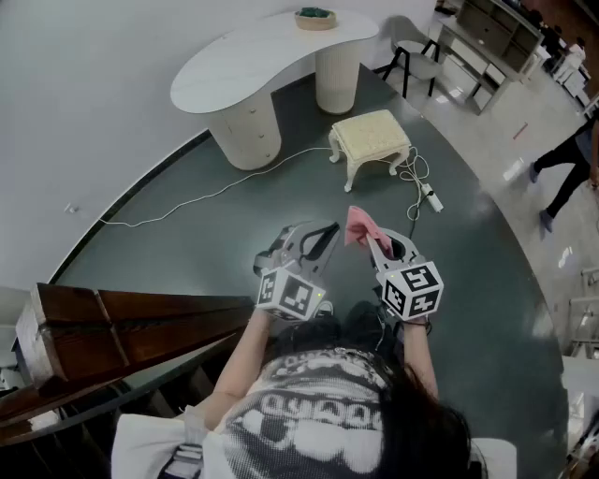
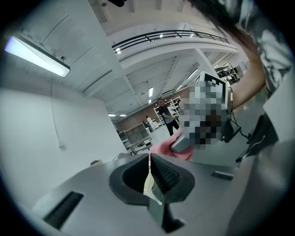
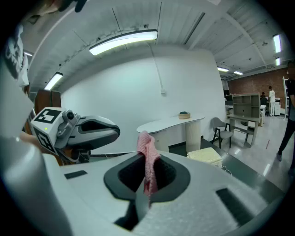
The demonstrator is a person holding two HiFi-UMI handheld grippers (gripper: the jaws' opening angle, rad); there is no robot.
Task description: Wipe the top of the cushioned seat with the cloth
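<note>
The cushioned seat [image 1: 372, 137] is a cream stool with curved legs, standing on the dark floor a few steps ahead of me; it also shows low in the right gripper view [image 3: 206, 156]. My right gripper [image 1: 371, 239] [image 3: 147, 171] is shut on a pink cloth [image 1: 358, 226] [image 3: 147, 156], which sticks up above its jaws. My left gripper [image 1: 325, 234] [image 2: 150, 177] is held just left of it at the same height, jaws closed together, with only a thin pale strip showing at their seam. Both are at chest height, well short of the stool.
A white curved table [image 1: 271, 56] with a bowl [image 1: 315, 17] stands behind the stool. A cable and power strip [image 1: 432, 199] lie on the floor to the stool's right. A wooden stair rail [image 1: 122, 323] is at my left. A chair [image 1: 415, 56] and a walking person [image 1: 566, 168] are far right.
</note>
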